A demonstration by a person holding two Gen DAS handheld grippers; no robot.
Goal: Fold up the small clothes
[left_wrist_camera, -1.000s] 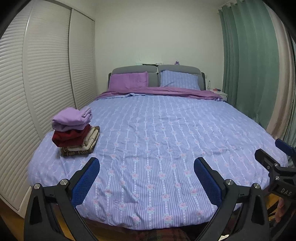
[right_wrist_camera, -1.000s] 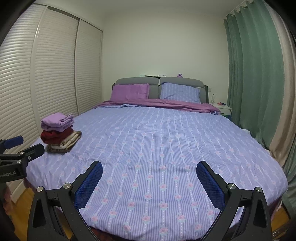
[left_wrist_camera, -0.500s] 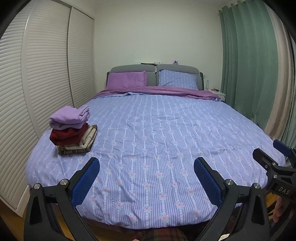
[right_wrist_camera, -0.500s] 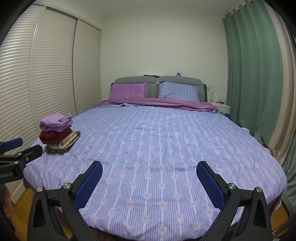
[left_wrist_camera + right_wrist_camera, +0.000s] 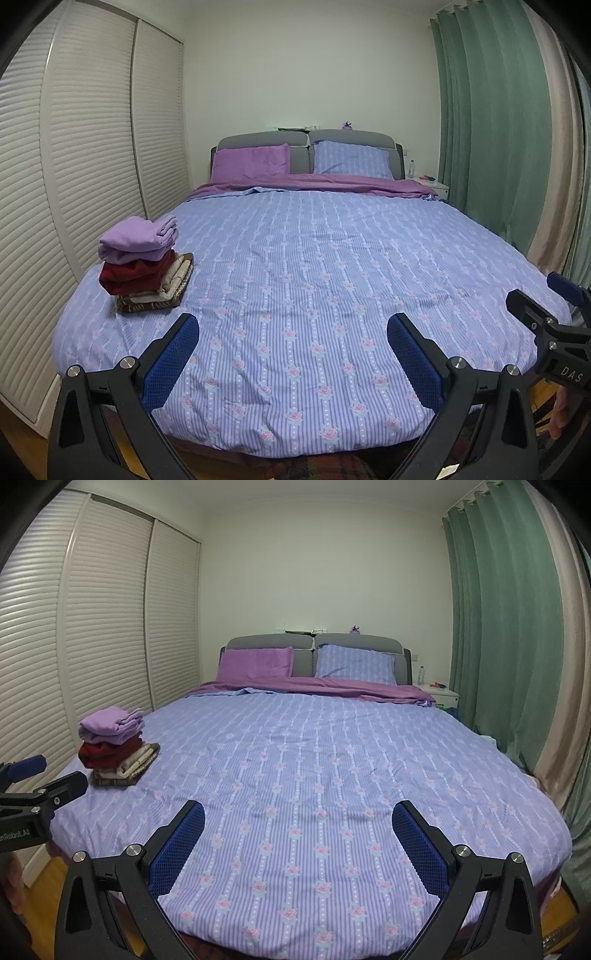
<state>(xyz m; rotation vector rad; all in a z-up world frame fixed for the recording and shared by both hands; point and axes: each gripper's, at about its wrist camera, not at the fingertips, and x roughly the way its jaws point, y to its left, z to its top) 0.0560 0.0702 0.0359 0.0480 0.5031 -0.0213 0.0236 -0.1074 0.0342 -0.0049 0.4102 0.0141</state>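
stack of folded clothes (image 5: 146, 264) on left near corner of bed (image 5: 314, 295), long axis running toward headboard. four layers visible: lilac top, dark red, cream, brown striped base. left gripper (image 5: 291, 354) spread wide, holding nothing, above foot edge of bed. right gripper (image 5: 297, 840) likewise spread, holding nothing. two pillows (image 5: 251, 162) at headboard: one purple, one blue.

On my right tool (image 5: 554, 332), seen at about 4 o'clock from my left camera, white letters on the black body read "DAS". On my left tool (image 5: 33, 794), at about 8 o'clock from my right camera, the cut-off white lettering reads "nRobot.AI".
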